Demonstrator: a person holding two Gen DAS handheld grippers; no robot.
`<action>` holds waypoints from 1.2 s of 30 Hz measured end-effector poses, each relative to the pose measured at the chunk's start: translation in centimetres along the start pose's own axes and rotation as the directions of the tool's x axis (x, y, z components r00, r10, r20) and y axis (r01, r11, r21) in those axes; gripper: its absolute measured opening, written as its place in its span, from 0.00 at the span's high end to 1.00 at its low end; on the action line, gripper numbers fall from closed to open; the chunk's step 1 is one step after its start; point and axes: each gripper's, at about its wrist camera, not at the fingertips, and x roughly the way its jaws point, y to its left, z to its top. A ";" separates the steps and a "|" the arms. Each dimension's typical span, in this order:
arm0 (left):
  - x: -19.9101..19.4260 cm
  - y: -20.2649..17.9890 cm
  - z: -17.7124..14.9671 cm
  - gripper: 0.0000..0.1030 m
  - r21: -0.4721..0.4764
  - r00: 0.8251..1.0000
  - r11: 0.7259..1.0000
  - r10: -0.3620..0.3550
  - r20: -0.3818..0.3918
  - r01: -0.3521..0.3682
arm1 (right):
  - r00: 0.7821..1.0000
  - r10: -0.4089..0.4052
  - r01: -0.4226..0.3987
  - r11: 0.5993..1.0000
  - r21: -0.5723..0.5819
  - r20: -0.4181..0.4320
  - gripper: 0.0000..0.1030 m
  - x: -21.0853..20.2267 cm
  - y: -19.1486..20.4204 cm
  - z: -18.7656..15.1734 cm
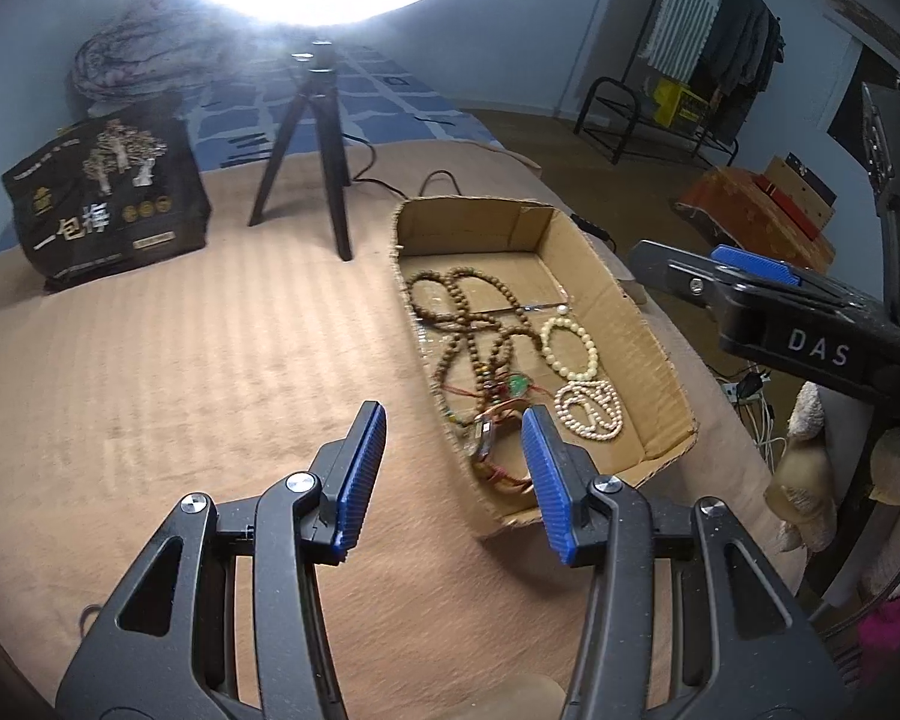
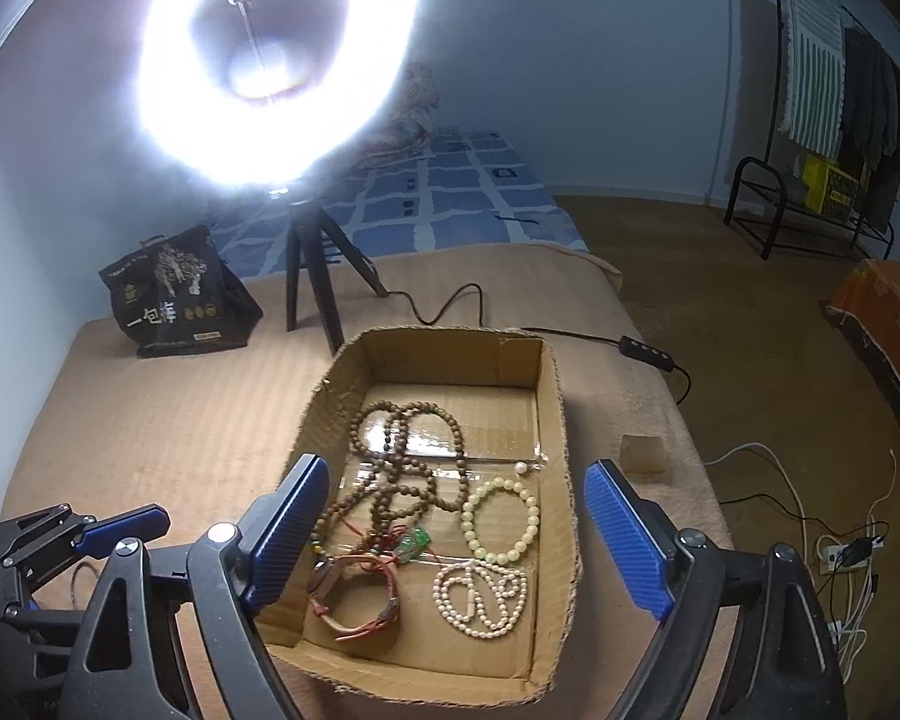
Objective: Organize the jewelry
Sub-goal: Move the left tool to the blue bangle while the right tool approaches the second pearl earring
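An open cardboard box (image 2: 561, 420) sits on the tan blanket and holds the jewelry. Inside lie a long brown wooden bead strand (image 2: 402, 456), a pale green bead bracelet (image 2: 534, 516), a coiled white pearl strand (image 2: 480, 600), a red cord bracelet (image 2: 360, 624) and a green pendant (image 2: 413, 540). My right gripper (image 2: 457, 471) hovers over the box, wide open and holding nothing. My left gripper (image 1: 455, 417) stands open at the box's (image 1: 630, 324) near left corner, above the red cord bracelet (image 1: 498, 474), with nothing between its pads. The left gripper (image 2: 126, 525) also shows at the lower left of the right wrist view.
A ring light on a black tripod (image 2: 312, 276) stands behind the box, its cable and switch (image 2: 642, 351) trailing right. A black printed bag (image 2: 174, 300) sits at the back left. A small pale block (image 2: 645, 453) lies right of the box, near the blanket's edge.
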 end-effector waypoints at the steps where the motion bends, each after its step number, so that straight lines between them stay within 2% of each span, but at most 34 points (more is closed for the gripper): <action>1: -0.4 0.4 -0.1 0.53 -0.002 1.000 1.000 0.006 0.002 -0.006 | 1.000 0.002 -0.002 1.000 -0.008 0.003 0.12 -0.2 0.4 0.0; 5: -1.9 2.0 -0.8 0.53 -0.014 0.999 0.999 0.030 0.011 -0.030 | 1.000 0.009 -0.009 0.999 -0.037 0.013 0.10 -0.9 1.9 0.0; 10: -4.1 4.7 -1.6 0.53 -0.036 0.998 0.997 0.065 0.021 -0.065 | 0.999 0.024 -0.021 0.996 -0.083 0.031 0.03 -1.7 4.1 -0.2; 21: -8.4 11.9 -4.5 0.53 -0.117 0.989 0.982 0.149 0.022 -0.146 | 0.995 0.102 -0.099 0.978 -0.182 0.007 0.03 -1.7 10.5 -1.5; 30: -10.2 17.0 -7.8 0.53 -0.182 0.980 0.963 0.199 -0.018 -0.199 | 0.983 0.172 -0.182 0.951 -0.248 -0.061 0.03 -0.4 15.8 -3.4; 36: -10.3 19.8 -10.2 0.53 -0.229 0.979 0.952 0.192 -0.067 -0.202 | 0.969 0.212 -0.239 0.932 -0.273 -0.125 0.03 1.1 18.5 -5.1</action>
